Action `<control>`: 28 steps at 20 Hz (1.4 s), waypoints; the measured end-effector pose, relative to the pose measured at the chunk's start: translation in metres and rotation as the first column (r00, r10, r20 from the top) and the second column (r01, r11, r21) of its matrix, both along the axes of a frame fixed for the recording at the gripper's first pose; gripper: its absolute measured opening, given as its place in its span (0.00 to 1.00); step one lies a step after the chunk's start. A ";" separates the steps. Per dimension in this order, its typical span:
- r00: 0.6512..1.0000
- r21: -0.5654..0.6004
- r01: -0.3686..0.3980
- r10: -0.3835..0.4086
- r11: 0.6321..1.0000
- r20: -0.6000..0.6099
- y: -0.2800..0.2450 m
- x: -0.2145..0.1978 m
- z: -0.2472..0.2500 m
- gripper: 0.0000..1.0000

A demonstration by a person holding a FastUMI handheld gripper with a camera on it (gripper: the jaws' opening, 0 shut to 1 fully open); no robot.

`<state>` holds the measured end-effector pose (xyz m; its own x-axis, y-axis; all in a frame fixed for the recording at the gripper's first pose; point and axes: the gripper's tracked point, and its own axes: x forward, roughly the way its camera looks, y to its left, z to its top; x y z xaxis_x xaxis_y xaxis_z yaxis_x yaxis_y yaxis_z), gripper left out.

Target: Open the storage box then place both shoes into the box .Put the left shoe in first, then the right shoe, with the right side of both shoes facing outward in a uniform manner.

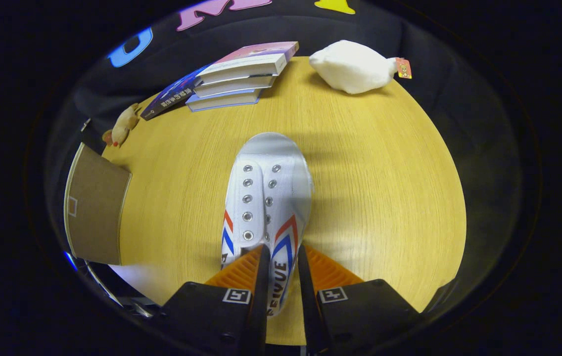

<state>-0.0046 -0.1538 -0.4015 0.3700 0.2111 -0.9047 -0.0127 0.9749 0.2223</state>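
Observation:
A white canvas shoe (267, 198) with red and blue chevron stripes and metal eyelets hangs above the wooden table (370, 198), toe pointing away from me. My gripper (282, 257) is shut on the shoe's side wall near the collar, one finger inside the opening and one outside. A brown cardboard flap of the storage box (94, 210) stands open off to the left of the fingers, at the table's edge. The inside of the box is hidden.
A stack of books (234, 76) lies at the far side of the table. A white plush toy (352, 66) with a tag rests at the far right. A small tan plush figure (122, 126) sits beyond the box flap.

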 end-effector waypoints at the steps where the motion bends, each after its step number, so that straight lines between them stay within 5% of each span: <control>1: 1.000 0.006 -0.005 0.005 1.000 -0.003 0.000 0.000 0.000 0.35; 8: 0.994 0.018 0.105 -0.105 0.994 -0.010 -0.006 0.000 0.001 0.05; 14: 0.974 0.124 0.225 -0.226 0.967 -0.001 0.024 -0.009 0.053 0.05; 28: 0.966 0.299 0.151 -0.205 0.942 0.157 0.230 -0.008 0.254 0.05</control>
<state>-0.0122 0.0764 -0.1474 0.5789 0.3626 -0.7303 0.0888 0.8623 0.4985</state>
